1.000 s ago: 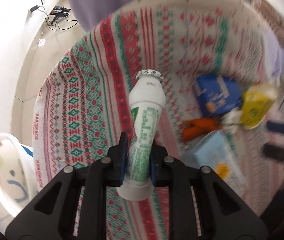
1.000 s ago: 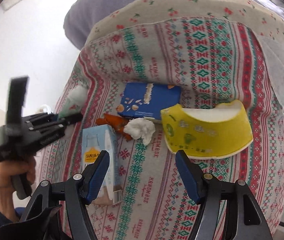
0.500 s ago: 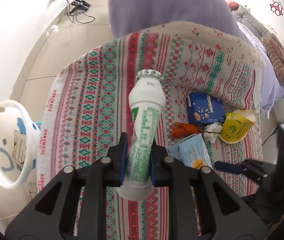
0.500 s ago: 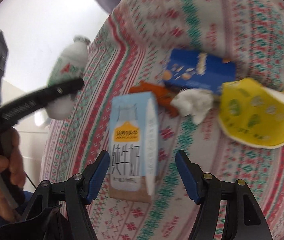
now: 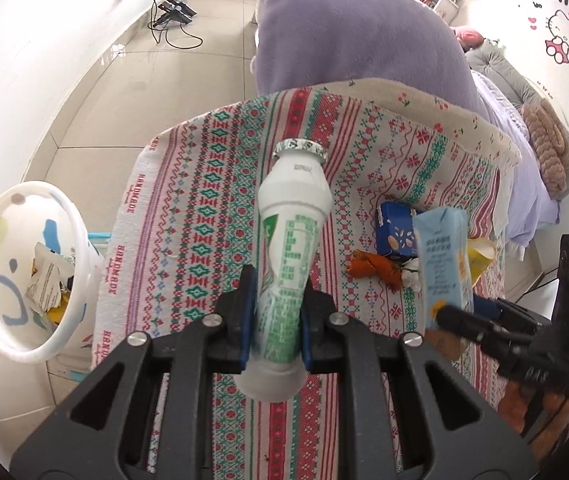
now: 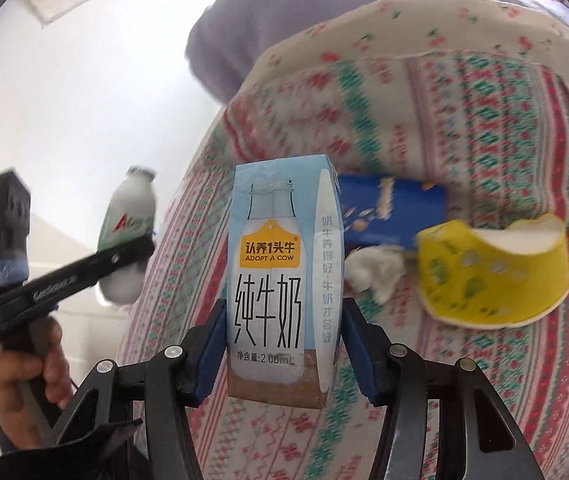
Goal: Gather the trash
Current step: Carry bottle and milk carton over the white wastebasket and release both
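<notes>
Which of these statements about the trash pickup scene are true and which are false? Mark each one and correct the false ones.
1. The left hand-held gripper grips a white bottle. True.
2. The milk carton lies flat on the cloth. False: it stands between the fingers of the right hand-held gripper.
3. The white bin holds some trash. True.
4. The yellow cup is in the bin. False: it lies on the patterned cloth.
</notes>
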{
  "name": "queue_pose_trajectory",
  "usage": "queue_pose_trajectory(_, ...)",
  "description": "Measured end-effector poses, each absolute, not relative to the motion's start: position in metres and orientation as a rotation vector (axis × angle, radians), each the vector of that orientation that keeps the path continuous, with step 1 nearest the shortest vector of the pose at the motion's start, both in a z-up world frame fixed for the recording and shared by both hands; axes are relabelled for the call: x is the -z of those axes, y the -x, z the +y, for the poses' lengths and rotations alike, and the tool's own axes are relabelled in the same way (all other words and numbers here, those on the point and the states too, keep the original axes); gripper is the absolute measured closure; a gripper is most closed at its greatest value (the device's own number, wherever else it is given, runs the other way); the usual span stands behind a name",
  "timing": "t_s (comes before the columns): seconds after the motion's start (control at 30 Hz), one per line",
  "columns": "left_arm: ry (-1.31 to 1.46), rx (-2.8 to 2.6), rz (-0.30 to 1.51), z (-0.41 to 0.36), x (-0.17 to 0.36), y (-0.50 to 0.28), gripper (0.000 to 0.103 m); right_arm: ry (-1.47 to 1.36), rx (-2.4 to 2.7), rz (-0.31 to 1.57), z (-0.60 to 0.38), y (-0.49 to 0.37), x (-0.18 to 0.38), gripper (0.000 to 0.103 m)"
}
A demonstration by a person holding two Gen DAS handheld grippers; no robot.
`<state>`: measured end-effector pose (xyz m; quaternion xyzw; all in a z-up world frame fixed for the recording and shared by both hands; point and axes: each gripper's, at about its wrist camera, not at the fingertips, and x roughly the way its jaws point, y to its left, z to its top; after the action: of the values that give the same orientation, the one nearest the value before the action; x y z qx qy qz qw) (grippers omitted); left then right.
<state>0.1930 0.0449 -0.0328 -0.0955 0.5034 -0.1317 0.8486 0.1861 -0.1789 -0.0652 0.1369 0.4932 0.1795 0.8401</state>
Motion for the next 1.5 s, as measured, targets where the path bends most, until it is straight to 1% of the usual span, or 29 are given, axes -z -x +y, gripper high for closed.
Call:
queue_pose_trajectory(0.23,0.266,0.257,1.046,0.069,0.029,-0.19,0.082,-0.282,-0.378,0.967,-0.183,-0.187,0.049,0.047)
queue_pose_trajectory(0.37,0.33,0.207,1.042,0.099,0.03,-0.19,0.082,-0.237,-0.406,0.985,-0.161,-0.194,0.053,0.047)
queue_pose_trajectory(0.6,0.412,0.039,1.033,0.163,0.032,-0.182,0.082,-0.245,-0.496,1.023,-0.116,-0.203,0.061,0.047)
queue_pose_trajectory(0.87,0.509,-0.137,1.021,0.216,0.041,-0.175,0.082,-0.227,-0.546,1.007,-0.057,-0.224,0.064,0.047)
queue_pose_trajectory(1.07,0.529,-0.193,1.055,0.232,0.055,-0.178,0.082,-0.185,-0.607,1.003,-0.01,-0.213,0.056,0.047)
queue_pose_trajectory(1.3,0.573,-0.219,1.06,0.249,0.061,-0.183,0.082,-0.205,-0.692,0.989,0.067,-0.234,0.051,0.047)
queue_pose_trajectory(1.5,0.597,-0.229,1.062,0.253,0.064,-0.182,0.082,-0.169,-0.718,1.031,0.128,-0.248,0.07,0.047)
